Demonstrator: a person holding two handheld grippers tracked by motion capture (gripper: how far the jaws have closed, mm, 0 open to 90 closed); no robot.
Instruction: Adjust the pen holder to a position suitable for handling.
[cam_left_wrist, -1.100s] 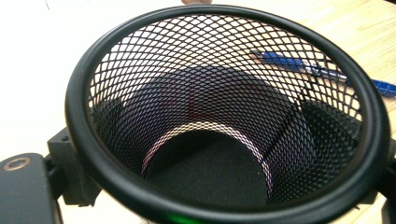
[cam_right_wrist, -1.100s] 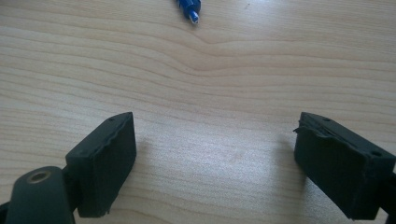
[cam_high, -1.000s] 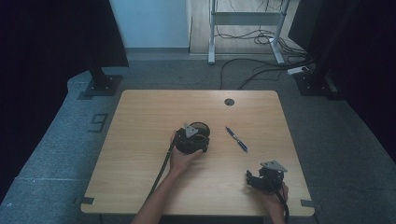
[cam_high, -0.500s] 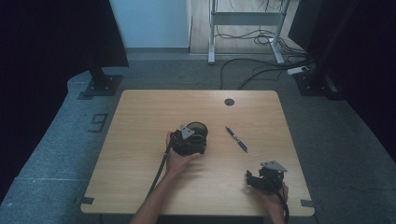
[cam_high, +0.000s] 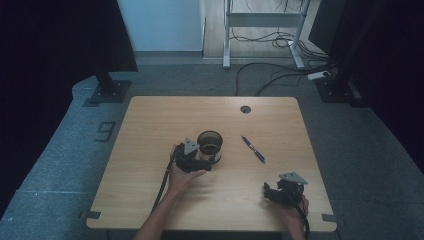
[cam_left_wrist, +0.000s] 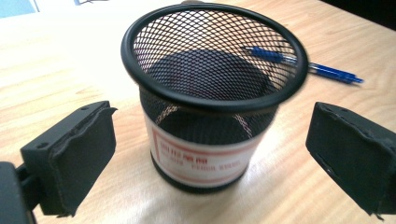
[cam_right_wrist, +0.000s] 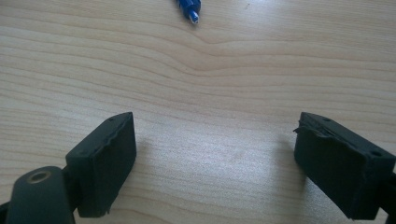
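A black mesh pen cup (cam_high: 209, 145) with a white and red label stands upright and empty at the middle of the wooden table (cam_high: 150, 125). In the left gripper view the cup (cam_left_wrist: 210, 107) sits between the pads of my left gripper (cam_left_wrist: 210, 154), which have just been opening and stand clear of its sides. My left gripper (cam_high: 205, 159) sits just left of the cup. A blue pen (cam_high: 253, 149) lies flat to the cup's right, also seen behind the mesh (cam_left_wrist: 322, 70). My right gripper (cam_high: 269, 191) rests open near the front right; its jaws (cam_right_wrist: 215, 158) hold nothing, with the pen's tip (cam_right_wrist: 189, 8) ahead.
A round cable hole (cam_high: 245, 109) sits near the table's far edge. Beyond the table are a black stand foot (cam_high: 107, 92) at the left, a metal frame (cam_high: 265, 30) and loose cables (cam_high: 280, 75) on the grey floor.
My left gripper has let go of the cup, opened and drawn back to the left and toward the person. The cup stays upright. The right gripper has not moved.
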